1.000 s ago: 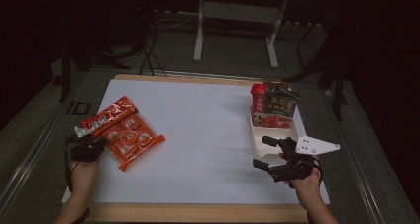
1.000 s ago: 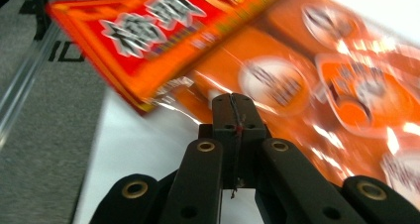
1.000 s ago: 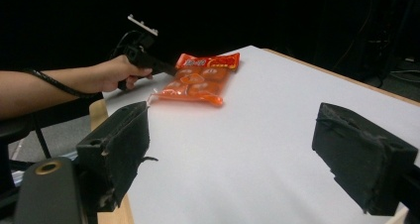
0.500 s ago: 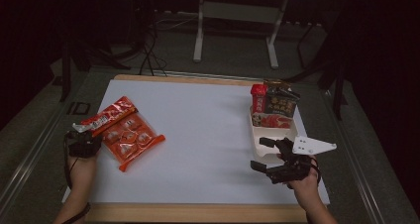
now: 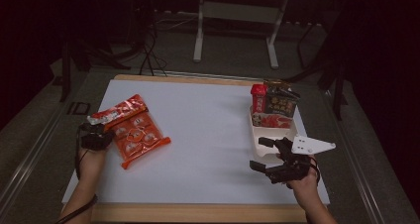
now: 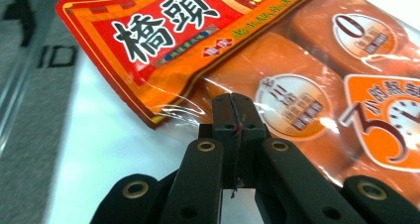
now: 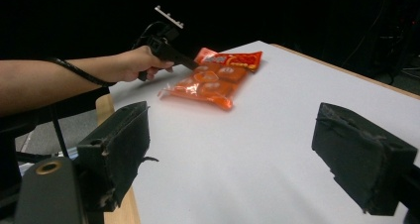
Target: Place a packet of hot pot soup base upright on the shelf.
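An orange and red snack bag lies flat at the left of the white table top. My left gripper sits at the bag's left edge. Its jaws are pressed together over the clear film there, shut on the bag's edge. My right gripper hovers near the front right of the table. Its jaws stand wide apart with nothing between them, and they point left across the table toward the bag.
A white tray sits just beyond the right gripper at the right edge. In its far end stand a red cup and a dark packet. The table's wooden front edge is close to both hands.
My left hand has shifted a little to the right and away from the person, and the snack bag has slid slightly right with it. The right gripper has stayed where it was.
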`<state>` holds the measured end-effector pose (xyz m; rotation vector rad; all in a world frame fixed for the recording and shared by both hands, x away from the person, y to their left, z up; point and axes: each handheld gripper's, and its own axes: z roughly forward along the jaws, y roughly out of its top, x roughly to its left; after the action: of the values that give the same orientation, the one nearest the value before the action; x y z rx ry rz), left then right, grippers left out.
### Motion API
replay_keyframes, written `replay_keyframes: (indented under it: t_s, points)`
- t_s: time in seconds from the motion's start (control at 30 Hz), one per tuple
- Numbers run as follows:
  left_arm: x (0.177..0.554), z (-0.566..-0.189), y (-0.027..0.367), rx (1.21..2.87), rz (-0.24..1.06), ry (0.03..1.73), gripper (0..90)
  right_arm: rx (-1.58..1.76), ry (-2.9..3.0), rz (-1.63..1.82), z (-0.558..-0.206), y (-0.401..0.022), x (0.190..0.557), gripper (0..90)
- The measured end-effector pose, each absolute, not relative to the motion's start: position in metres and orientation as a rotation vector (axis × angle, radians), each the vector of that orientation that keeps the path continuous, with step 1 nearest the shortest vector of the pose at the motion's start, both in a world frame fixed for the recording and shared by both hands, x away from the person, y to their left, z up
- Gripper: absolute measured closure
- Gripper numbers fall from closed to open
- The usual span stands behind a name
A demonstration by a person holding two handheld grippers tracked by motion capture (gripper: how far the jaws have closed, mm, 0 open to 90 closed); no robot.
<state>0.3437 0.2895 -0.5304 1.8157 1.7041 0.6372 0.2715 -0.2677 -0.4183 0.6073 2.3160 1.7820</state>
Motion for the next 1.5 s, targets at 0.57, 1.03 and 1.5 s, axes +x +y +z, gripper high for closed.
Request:
replay_keyframes:
  t_s: [0.57,1.03,1.5]
  points:
    - [0.376,-0.528,0.209,1.956,0.555,1.503,90.0,0.606,2.317,1.787,-0.419,-0.269,0.271,14.6]
    - [0.385,-0.529,0.163,2.024,0.5,1.36,90.0,0.615,2.322,1.786,-0.42,-0.27,0.271,14.7]
    - [0.384,-0.526,0.128,2.027,0.463,1.319,90.0,0.613,2.327,1.784,-0.42,-0.27,0.271,14.7]
